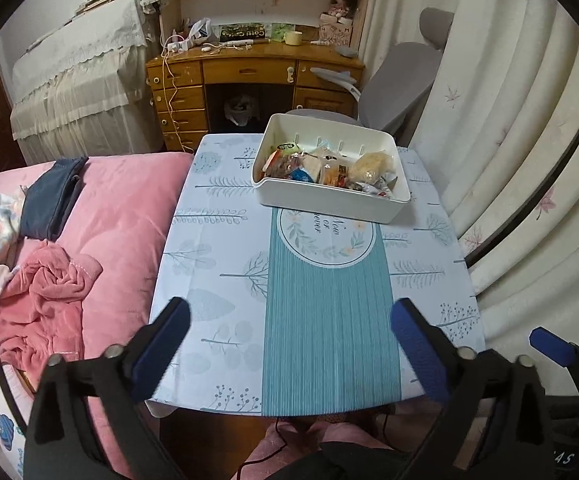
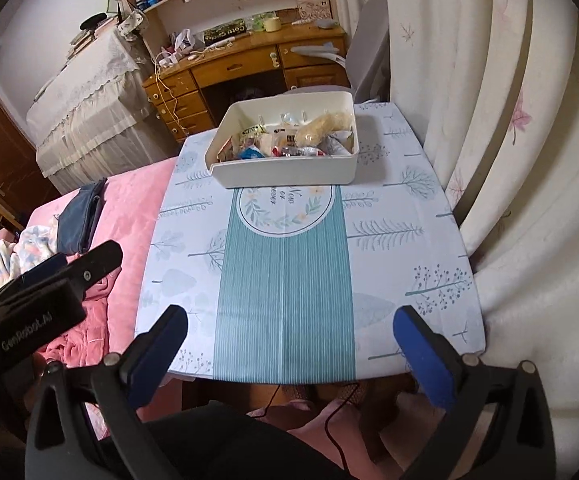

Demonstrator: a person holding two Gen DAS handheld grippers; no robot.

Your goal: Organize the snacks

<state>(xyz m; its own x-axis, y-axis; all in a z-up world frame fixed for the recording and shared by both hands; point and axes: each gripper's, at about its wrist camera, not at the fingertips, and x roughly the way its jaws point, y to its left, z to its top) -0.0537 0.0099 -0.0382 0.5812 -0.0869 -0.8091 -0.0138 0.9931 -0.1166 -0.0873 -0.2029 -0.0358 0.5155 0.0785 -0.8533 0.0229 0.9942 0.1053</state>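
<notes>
Now the white bin (image 1: 331, 200) (full of snacks (image 1: 371, 168)) sits at the table's (image 1: 217, 240) far edge. Both grippers, left (image 1: 289, 344) and right (image 2: 289, 344), gape wide, empty, nearer than the bin

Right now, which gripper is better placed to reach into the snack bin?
Right, marginally. The white bin sits at the table's far right; both the right gripper and left gripper are open, empty and well short of it.
</notes>
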